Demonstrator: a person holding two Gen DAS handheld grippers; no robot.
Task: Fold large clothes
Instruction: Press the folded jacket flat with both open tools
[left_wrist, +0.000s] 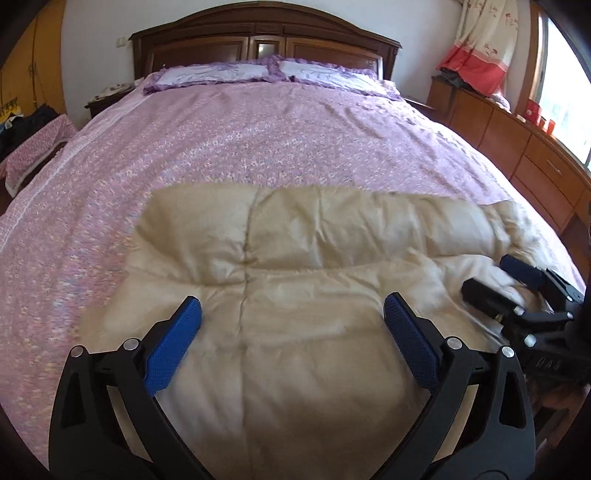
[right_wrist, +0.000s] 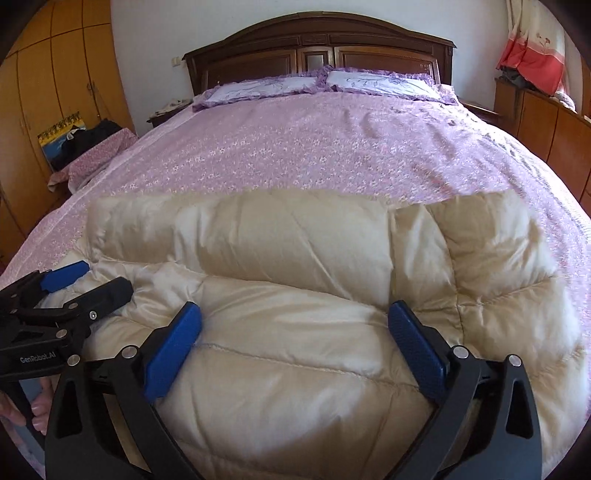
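Cream puffer coat (left_wrist: 280, 258) lies spread across the purple bedspread (left_wrist: 229, 140), lower half of both frames, flat so I can fold it. My left gripper (left_wrist: 291, 325) & right gripper (right_wrist: 295, 325) are both spread wide, pinching nothing, tilted down w/ the coat's padding just under and between the pads, prob. lining up a grab.

1. Daylight is admitted through the window (left_wrist: 561, 92) at right; the glass is blown out.
2. Slight motion blur is seen on the beige padded coat (left_wrist: 295, 295).
3. Edges are bent and vignetted by fisheye.
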